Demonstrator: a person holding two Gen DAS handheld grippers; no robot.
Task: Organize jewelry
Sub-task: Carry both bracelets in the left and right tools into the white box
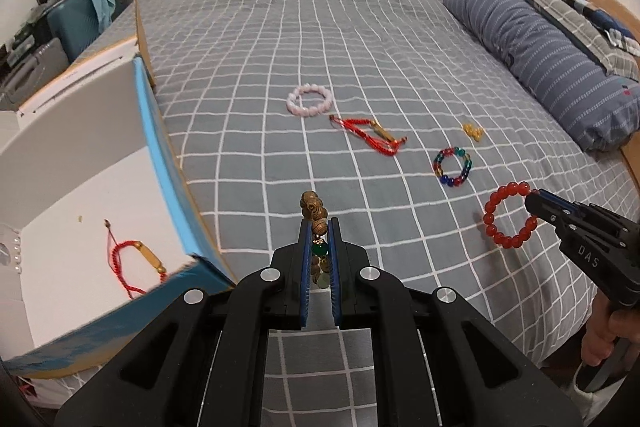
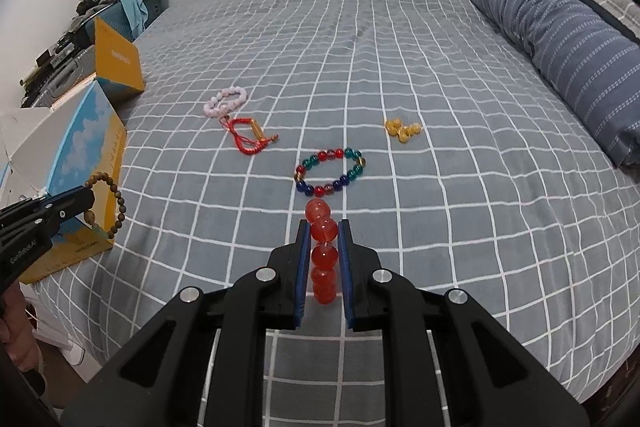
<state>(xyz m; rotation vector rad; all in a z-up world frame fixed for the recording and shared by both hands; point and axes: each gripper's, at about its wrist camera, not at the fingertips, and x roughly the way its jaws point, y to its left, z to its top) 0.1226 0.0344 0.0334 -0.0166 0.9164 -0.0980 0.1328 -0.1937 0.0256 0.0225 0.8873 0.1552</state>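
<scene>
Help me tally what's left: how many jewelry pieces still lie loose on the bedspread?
4: pink bracelet farthest, red cord bracelet beside it, yellow beads toward the pillow, multicolored bracelet nearest.

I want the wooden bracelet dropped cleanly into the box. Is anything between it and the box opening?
Nothing visible. The left gripper holds the wooden bracelet just right of the open box; only the box's blue wall lies between. Inside, a red cord bracelet lies on the floor.

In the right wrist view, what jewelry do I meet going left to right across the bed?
Wooden bracelet in the left gripper → pink bracelet → red cord bracelet → multicolor bracelet → yellow beads. The red bracelet, held in the right gripper, overlaps the multicolor one's span, so I left it unplaced.
</scene>
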